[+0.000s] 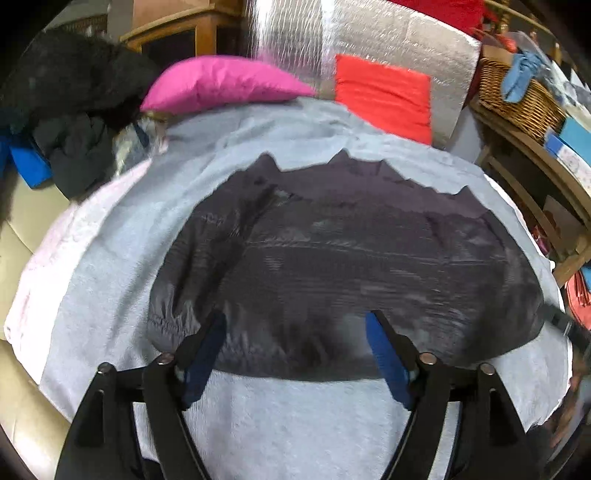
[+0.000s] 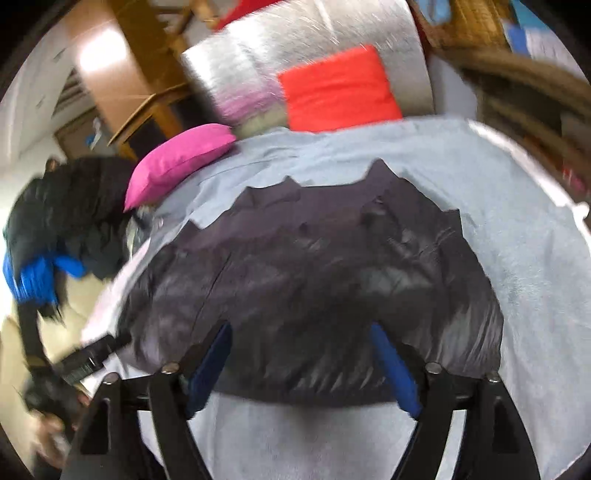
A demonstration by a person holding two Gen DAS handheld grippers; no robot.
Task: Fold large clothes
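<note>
Dark padded jacket (image 1: 343,266) lies flat on the grey sheet (image 1: 295,424), long axis crosswise, directly ahead of both tools. Left tool (image 1: 295,354) and right tool (image 2: 301,363) gape, empty, each above its near hem.

A silver foil sheet (image 1: 399,40) stands at the back, with a red cushion (image 1: 384,98) against it and a pink pillow (image 1: 221,83) beside it. Wooden furniture (image 1: 177,33) rises behind on the left. To the right, a wicker basket (image 1: 517,99) sits on a wooden shelf (image 1: 535,147). A bright light patch (image 2: 99,51) glares on the pale wall (image 2: 33,99).
</note>
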